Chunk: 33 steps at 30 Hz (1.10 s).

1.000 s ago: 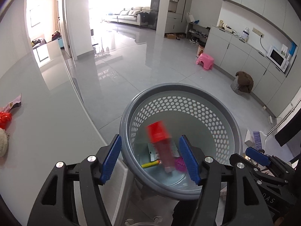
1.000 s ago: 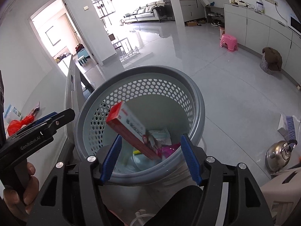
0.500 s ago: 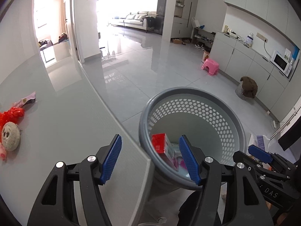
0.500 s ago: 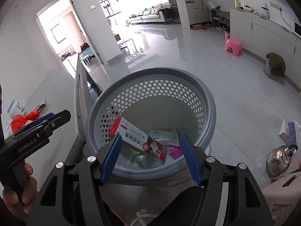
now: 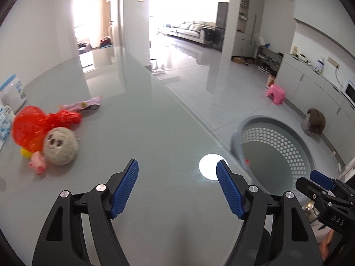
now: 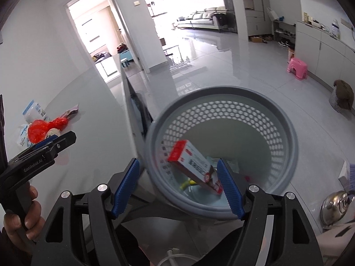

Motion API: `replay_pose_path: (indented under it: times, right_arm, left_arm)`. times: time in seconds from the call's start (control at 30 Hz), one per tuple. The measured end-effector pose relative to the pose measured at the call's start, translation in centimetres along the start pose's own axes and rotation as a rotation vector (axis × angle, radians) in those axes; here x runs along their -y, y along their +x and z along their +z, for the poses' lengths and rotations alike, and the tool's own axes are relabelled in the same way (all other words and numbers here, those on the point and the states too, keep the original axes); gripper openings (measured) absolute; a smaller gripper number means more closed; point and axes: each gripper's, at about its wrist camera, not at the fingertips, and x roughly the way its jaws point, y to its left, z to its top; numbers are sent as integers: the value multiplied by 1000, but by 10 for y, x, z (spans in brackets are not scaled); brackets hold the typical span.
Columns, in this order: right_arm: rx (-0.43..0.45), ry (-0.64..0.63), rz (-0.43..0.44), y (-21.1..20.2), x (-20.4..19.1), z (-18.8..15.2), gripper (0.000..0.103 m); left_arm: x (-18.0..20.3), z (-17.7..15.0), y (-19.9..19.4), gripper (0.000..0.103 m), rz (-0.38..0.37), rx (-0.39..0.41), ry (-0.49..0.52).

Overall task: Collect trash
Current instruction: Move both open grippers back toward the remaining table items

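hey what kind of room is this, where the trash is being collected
Most likely a home's open-plan kitchen and dining area: a glossy grey table, wall cabinets with a microwave, and a sofa in the bright living room beyond.

"GenRobot.AI" on left gripper (image 6: 47, 143) body; "DAS" on right gripper (image 5: 319, 180) body; carton (image 6: 195, 166) print unreadable.

The basket (image 5: 306, 153) is blurred in the left wrist view, and the bench (image 5: 224, 153) edge hides its near wall; only a small red corner shows inside. In the right wrist view the box (image 6: 195, 166) in the basket is blurred and its print cannot be read. One blue finger (image 6: 229, 188) covers its lower end. Under the box, a yellow thing (image 6: 187, 182) shows only in part. The red bag (image 5: 28, 128) hides a part of the small toys behind it.
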Motion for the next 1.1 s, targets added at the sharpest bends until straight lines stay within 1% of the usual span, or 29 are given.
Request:
replay_pose_path:
  times: [0.17, 0.27, 0.37, 0.53, 0.67, 0.9, 1.1]
  right_arm:
    - [17, -73, 56, 9, -40, 11, 73]
    - [26, -123, 94, 16, -69, 17, 76]
    - [17, -168, 136, 24, -99, 22, 77]
    - [8, -241, 194, 37, -146, 28, 78]
    - [1, -279, 249, 49, -182, 31, 81]
    - [-27, -348, 299, 72, -236, 30, 82]
    - [-55, -409, 319, 97, -275, 28, 82]
  left_arm:
    - [-46, -3, -14, 73, 75, 19, -52]
    - [-70, -3, -22, 76, 125, 33, -78]
    - [-95, -5, -32, 77, 169, 49, -111]
    - [-134, -11, -43, 78, 222, 65, -166]
    - [-164, -19, -51, 80, 268, 74, -215]
    - [-213, -36, -53, 82, 345, 72, -295]
    - [-248, -50, -46, 82, 382, 52, -364]
